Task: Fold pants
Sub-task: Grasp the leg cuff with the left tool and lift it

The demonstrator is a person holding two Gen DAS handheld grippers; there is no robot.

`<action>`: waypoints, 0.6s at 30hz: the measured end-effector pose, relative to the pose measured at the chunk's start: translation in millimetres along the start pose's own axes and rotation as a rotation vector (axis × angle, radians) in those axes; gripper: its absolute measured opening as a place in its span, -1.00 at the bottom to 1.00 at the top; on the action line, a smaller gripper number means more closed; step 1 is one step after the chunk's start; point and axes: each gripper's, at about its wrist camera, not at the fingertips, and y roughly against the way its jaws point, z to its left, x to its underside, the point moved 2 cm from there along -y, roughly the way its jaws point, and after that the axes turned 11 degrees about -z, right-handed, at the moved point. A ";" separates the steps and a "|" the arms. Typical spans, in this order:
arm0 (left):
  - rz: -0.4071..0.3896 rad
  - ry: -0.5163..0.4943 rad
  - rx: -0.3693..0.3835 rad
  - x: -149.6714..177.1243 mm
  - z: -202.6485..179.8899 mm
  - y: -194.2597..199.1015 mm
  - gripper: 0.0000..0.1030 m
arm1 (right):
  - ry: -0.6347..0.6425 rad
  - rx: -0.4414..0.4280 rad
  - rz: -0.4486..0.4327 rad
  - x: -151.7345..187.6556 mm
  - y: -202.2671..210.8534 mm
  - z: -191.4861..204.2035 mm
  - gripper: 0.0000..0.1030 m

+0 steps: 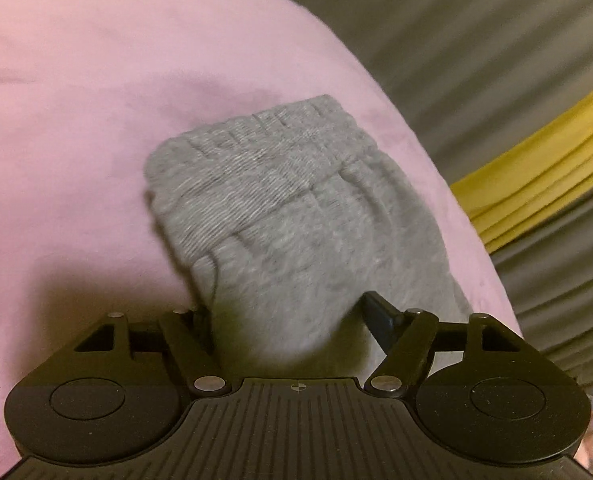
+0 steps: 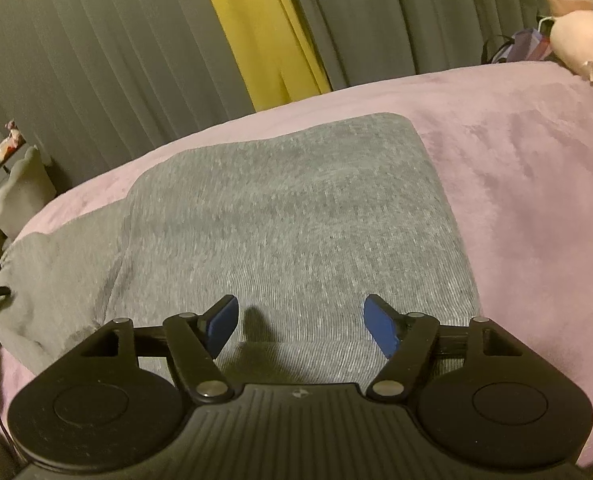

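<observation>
The left gripper sat low over the grey sweatpants, fingers released, with the cloth bunched loosely between them and the ribbed waistband lying just ahead. Whether the pads touched the fabric could not be told. The right gripper hung with its blue fingers spread wide and empty, the folded pants spread flat beneath and ahead on the pink bed cover. Grey curtains hung beyond.
</observation>
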 end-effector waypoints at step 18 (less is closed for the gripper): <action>-0.251 -0.678 0.235 41.3 -169.1 96.5 -0.64 | -0.024 0.013 -0.013 -2.1 3.6 -1.9 0.34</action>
